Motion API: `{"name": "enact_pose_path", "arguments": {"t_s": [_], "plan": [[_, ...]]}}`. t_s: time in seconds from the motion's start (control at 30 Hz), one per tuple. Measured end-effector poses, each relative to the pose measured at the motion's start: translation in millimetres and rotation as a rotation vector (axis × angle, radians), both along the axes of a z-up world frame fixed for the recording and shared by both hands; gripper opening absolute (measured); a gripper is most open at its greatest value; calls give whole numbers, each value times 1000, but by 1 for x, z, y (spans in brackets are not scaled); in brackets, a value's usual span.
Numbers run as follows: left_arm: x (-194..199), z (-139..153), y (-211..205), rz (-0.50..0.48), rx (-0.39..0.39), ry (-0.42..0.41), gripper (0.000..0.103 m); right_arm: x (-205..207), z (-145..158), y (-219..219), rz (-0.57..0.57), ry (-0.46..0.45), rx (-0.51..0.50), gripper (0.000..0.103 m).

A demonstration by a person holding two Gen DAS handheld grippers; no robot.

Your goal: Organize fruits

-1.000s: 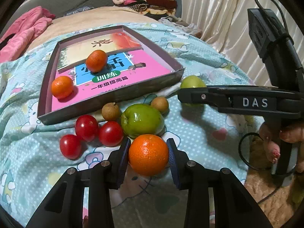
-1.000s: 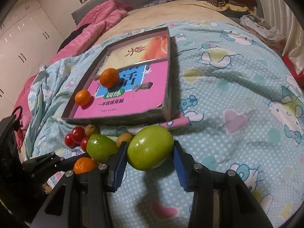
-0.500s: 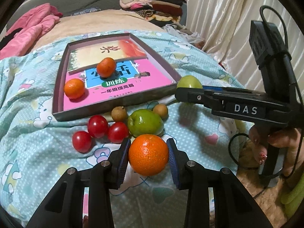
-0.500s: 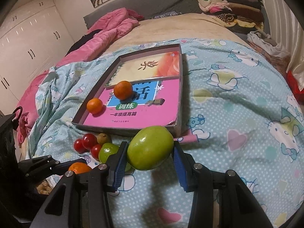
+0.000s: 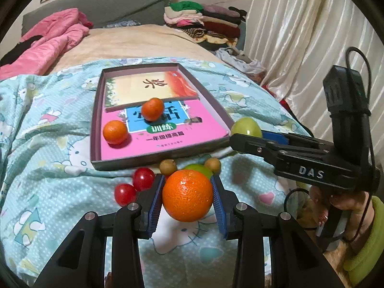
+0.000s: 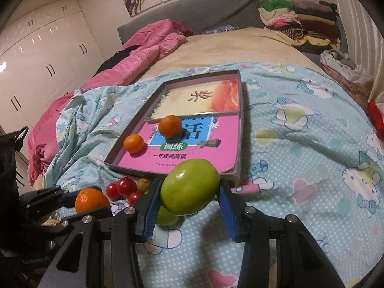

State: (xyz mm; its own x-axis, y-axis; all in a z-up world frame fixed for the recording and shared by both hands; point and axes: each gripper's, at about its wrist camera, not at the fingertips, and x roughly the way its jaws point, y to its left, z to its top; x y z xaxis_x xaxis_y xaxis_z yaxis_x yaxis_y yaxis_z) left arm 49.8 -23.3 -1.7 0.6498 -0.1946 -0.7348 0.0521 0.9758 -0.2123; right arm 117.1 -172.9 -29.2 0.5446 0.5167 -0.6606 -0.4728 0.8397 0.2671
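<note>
My left gripper (image 5: pixel 188 198) is shut on an orange (image 5: pixel 187 195) and holds it above the bedspread. My right gripper (image 6: pixel 189 193) is shut on a green fruit (image 6: pixel 189 186), also lifted; in the left wrist view that green fruit (image 5: pixel 246 127) shows beyond the right gripper's arm. A shallow box (image 5: pixel 96 144) lined with books lies ahead and holds two small oranges (image 5: pixel 115 132) (image 5: pixel 152 109). In front of the box lie red cherry tomatoes (image 5: pixel 143 178), two small brown fruits (image 5: pixel 168 166) and another green fruit (image 5: pixel 200 169), partly hidden behind the held orange.
The fruit lies on a blue patterned bedspread (image 6: pixel 300 163) over a bed. A pink quilt (image 6: pixel 144 48) is bunched at the far left and folded clothes (image 5: pixel 204 21) are stacked at the head. White curtains (image 5: pixel 312 36) hang on the right.
Both grippers have risen with their fruit still held. The box and the loose fruit now look smaller and farther below, and more of the bed and room shows.
</note>
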Motion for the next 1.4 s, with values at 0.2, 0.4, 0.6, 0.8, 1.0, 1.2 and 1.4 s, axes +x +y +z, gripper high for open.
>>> {"name": "enact_pose_path", "arguments": {"t_s": [0.2, 0.4, 0.6, 0.8, 1.0, 1.2, 1.4], "plan": [[5, 3, 9, 28, -1, -12, 40, -1, 4, 7, 27, -26, 1, 46], [11, 6, 18, 67, 3, -27, 40, 1, 10, 16, 43, -64, -3, 46], [16, 8, 26, 89, -21, -34, 40, 3, 15, 22, 45, -100, -20, 46], [25, 10, 29, 103, -5, -49, 40, 8, 15, 20, 25, -95, -12, 46], [31, 13, 32, 114, -5, -62, 40, 12, 19, 15, -3, -112, -2, 46], [37, 14, 33, 116, -5, -65, 40, 18, 24, 11, -27, -130, 17, 46], [45, 12, 33, 117, -8, -57, 40, 21, 25, 13, -31, -138, 14, 46]]}}
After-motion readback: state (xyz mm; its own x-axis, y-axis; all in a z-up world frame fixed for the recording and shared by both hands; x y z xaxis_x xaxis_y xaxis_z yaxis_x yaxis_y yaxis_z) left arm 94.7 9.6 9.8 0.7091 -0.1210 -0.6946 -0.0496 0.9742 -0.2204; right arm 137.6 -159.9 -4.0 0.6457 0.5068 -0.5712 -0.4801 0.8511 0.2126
